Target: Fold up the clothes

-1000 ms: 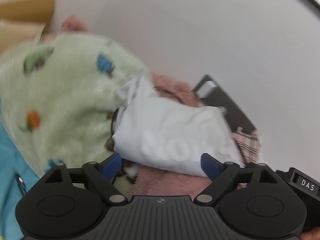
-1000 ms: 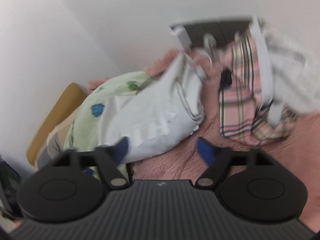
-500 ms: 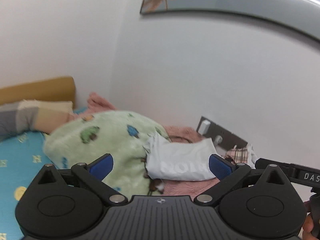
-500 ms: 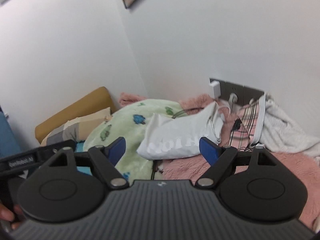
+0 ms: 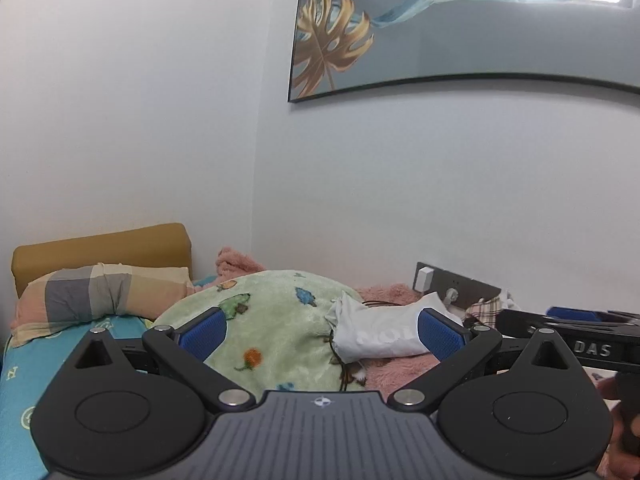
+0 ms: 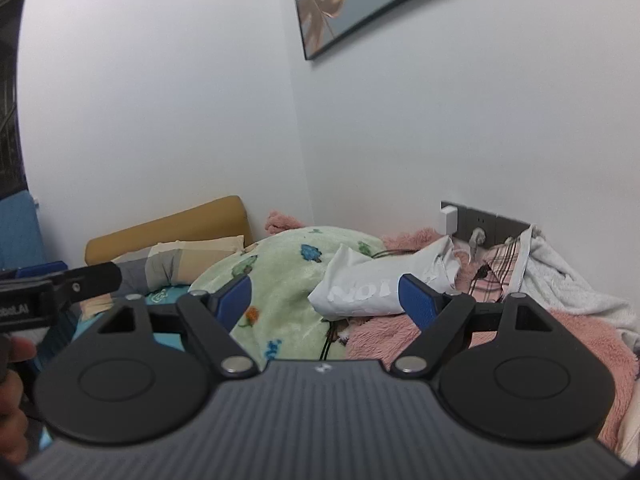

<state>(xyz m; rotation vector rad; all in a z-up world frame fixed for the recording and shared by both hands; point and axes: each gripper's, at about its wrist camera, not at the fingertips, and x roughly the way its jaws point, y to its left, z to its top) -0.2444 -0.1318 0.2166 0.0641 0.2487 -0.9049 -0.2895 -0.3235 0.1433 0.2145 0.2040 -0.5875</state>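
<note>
A folded white garment with pale lettering (image 5: 380, 336) (image 6: 372, 290) lies on the bed, across a green fleece blanket (image 5: 272, 320) (image 6: 280, 276) and a pink fluffy blanket (image 6: 520, 332). My left gripper (image 5: 320, 332) is open and empty, held back from the garment and level with it. My right gripper (image 6: 324, 300) is open and empty, also back from the garment. Each gripper shows at the edge of the other's view.
A pink plaid garment (image 6: 500, 268) and a white towel (image 6: 568, 276) lie right of the white garment by a wall socket strip (image 6: 480, 224) with cables. A checked pillow (image 5: 92, 292) and tan headboard (image 5: 100, 248) stand at the left. A framed picture (image 5: 440, 20) hangs above.
Both grippers have pulled back and tilted up from the white garment, which now looks smaller and farther off. More of the wall and picture shows. Both stay open.
</note>
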